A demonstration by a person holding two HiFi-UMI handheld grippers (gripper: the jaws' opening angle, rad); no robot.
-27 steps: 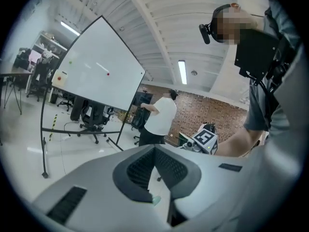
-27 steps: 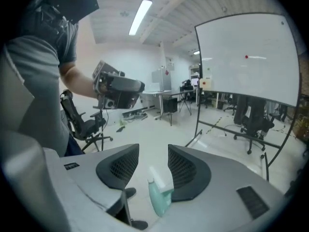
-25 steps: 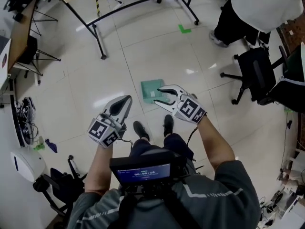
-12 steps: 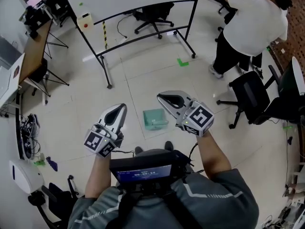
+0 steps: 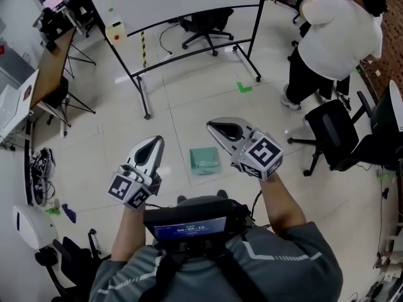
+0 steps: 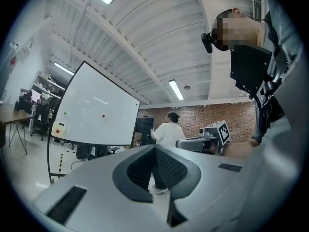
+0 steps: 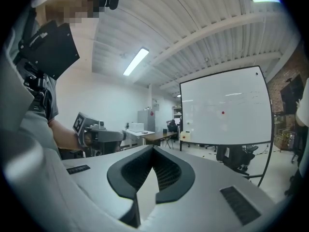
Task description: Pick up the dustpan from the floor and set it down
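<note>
The teal dustpan (image 5: 204, 160) lies flat on the pale tiled floor, just ahead of my feet and between my two hands. Both grippers are held up high and point level, well above it and apart from it. My left gripper (image 5: 156, 141) is to the left of the dustpan; its pads (image 6: 145, 166) meet with nothing between them. My right gripper (image 5: 211, 126) is to the right of the dustpan, also shut and empty, and its pads (image 7: 166, 170) touch at the tips. Neither gripper view shows the dustpan.
A whiteboard on a black wheeled frame (image 5: 141, 87) stands ahead. To the right, a person in a white top (image 5: 334, 36) stands beside black office chairs (image 5: 330, 131). Desks and cables (image 5: 38, 162) line the left side. A green tape mark (image 5: 244, 87) is on the floor.
Both grippers have risen away from the floor and the dustpan looks smaller below them. The right gripper's jaws, open over the dustpan a second ago, are now shut and empty.
</note>
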